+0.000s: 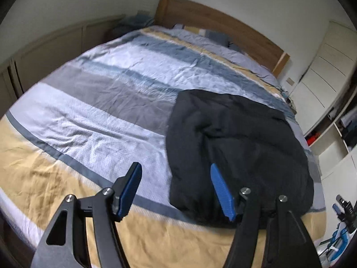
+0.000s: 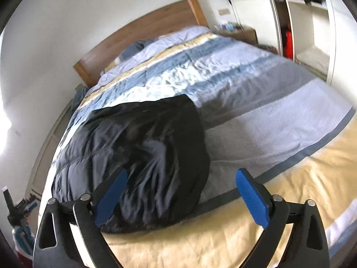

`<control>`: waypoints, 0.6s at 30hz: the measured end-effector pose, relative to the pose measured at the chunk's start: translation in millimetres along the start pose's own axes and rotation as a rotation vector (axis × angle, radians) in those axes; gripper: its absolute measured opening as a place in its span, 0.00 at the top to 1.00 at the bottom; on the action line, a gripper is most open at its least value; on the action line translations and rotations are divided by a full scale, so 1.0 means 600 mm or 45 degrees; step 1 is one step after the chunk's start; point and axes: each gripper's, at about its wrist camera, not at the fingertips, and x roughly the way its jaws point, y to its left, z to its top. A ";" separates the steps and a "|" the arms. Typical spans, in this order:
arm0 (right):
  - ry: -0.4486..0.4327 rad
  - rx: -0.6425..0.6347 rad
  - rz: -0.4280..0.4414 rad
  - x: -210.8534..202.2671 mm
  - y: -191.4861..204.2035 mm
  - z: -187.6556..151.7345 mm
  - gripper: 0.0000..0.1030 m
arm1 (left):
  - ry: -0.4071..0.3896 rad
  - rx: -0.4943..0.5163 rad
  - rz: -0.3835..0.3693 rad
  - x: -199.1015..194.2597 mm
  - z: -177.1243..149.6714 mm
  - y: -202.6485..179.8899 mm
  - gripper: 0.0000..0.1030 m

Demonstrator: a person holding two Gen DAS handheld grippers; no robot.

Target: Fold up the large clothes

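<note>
A black padded jacket lies folded in a compact bundle on the striped bedspread, near the foot of the bed. It also shows in the right wrist view. My left gripper is open and empty, held above the bed with its right finger over the jacket's near left edge. My right gripper is open and empty, held above the jacket's near right edge. Neither gripper touches the cloth.
The bed has a wooden headboard and pillows at the far end. A white wardrobe with open shelves stands on one side. A low cabinet runs along the other wall. A nightstand stands by the headboard.
</note>
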 end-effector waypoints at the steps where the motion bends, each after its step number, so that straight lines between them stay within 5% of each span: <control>1: -0.016 -0.029 -0.002 -0.017 0.015 -0.010 0.04 | -0.016 0.026 0.012 -0.013 -0.010 -0.014 0.35; 18: -0.305 -0.402 -0.133 -0.222 0.192 -0.188 0.01 | -0.277 0.339 0.102 -0.237 -0.202 -0.202 0.29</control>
